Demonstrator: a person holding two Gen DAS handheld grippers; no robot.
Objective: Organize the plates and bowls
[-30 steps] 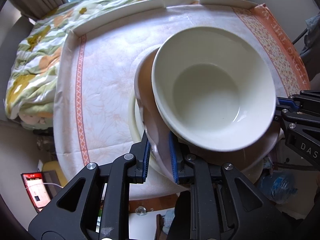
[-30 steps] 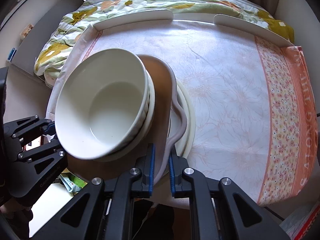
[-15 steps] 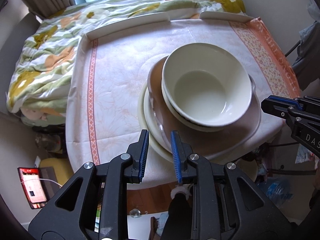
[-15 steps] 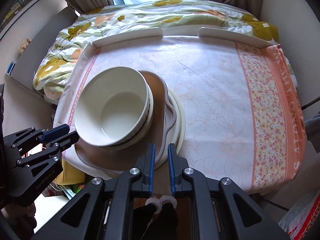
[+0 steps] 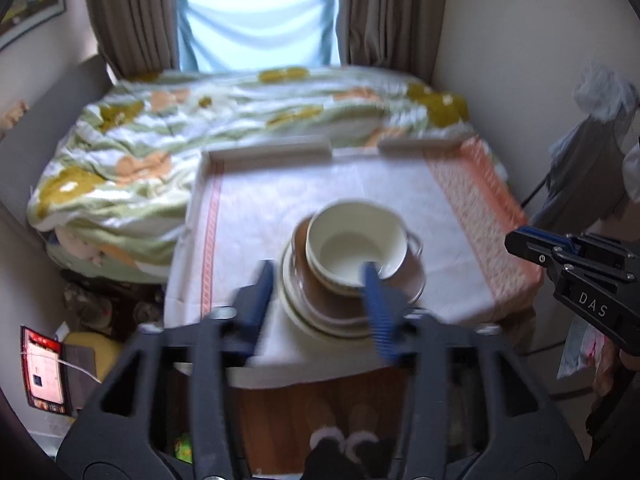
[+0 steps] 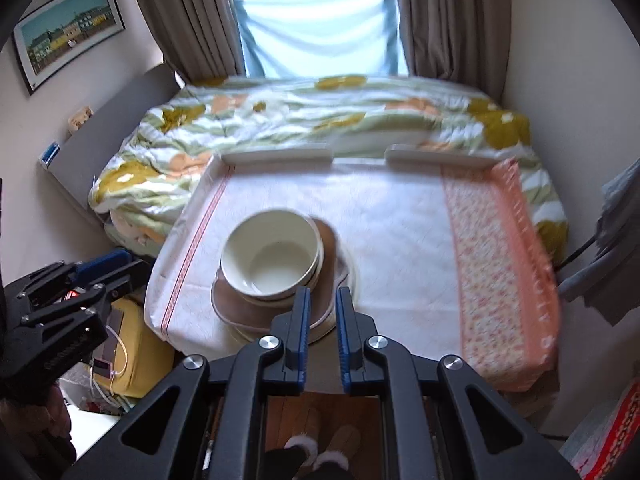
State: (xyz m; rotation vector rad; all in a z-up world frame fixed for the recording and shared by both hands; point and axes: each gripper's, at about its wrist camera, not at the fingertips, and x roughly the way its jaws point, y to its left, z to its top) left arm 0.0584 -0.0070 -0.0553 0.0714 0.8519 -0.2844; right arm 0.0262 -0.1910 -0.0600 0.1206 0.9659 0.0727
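On the bench (image 6: 400, 240), the stack (image 6: 280, 280) is sitting finished; your left gripper (image 5: 316, 304) jaws are opening empty, right gripper (image 6: 322, 320) jaws pinched narrow, empty—nothing left needing sorting.

Cream on brown on white, and blue on your tongs.

You're looking at a cream bowl (image 6: 272, 258) on a brown plate (image 6: 256, 308), with off-white plates (image 5: 320, 320) beneath. The cloth (image 6: 384, 240) on the desk is white with a faint flower print, a thin orange diamond stripe on one side and a broad orange floral band on the other. Your left tongs (image 5: 316, 292) and right tongs (image 6: 322, 312) are black with blue pads. Behind, the quilt (image 6: 304, 120) is white with green, mustard and peach blooms; the curtains (image 6: 192, 16) are grey-brown and the window cloth (image 6: 320, 28) pale blue.
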